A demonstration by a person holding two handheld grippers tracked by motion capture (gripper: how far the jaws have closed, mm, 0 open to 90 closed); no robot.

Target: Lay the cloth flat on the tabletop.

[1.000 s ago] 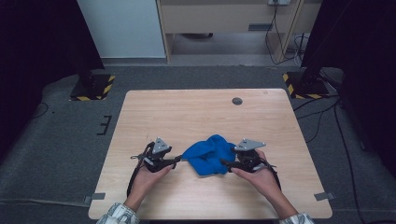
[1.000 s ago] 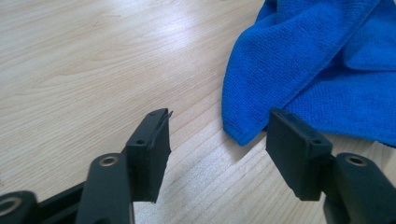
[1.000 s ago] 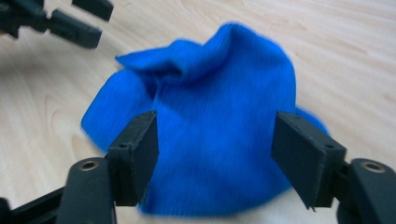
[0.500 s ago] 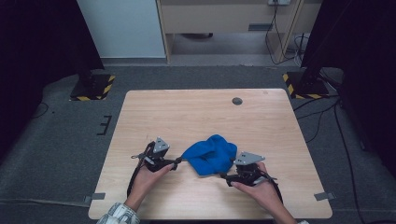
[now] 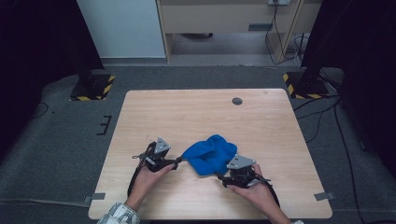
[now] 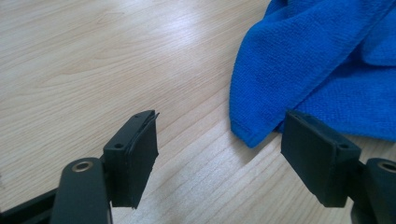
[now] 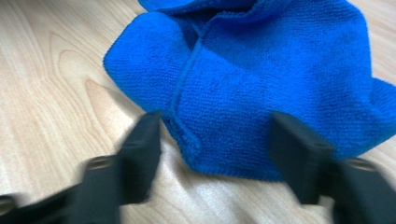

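Tongs on both sides are gaping wide and hold nothing. My left tongs [image 5: 178, 161] sit low on the bench [image 5: 196, 109] just beside the near-left corner of the blue cloth [image 5: 210, 153], and my right tongs [image 5: 219, 176] sit at the cloth's near edge, pointing in toward it. The cloth lies bunched in a soft heap a little toward my side of the bench's middle, between the two hands, its longer run going roughly from my left across to the far right.

What I judge the next move to turn on is the corner at each side. In the left gripper view the cloth [image 6: 322, 60] lies ahead and to the right of the tongs [image 6: 238, 156]; one hemmed corner tip comes down into the gap, close to the right-hand jaw and well off the left-hand one, so I would need to shift toward it before closing. In the right gripper view the cloth [image 7: 261, 88] lies dead ahead of the tongs [image 7: 219, 154], its folded near edge spanning most of the gap. That hand looks the better placed of the two.

From the high view I get the heap's outline and both hands flanking it, but no folds. The right gripper view shows a hem seam running up the fold; its jaws are blurred.
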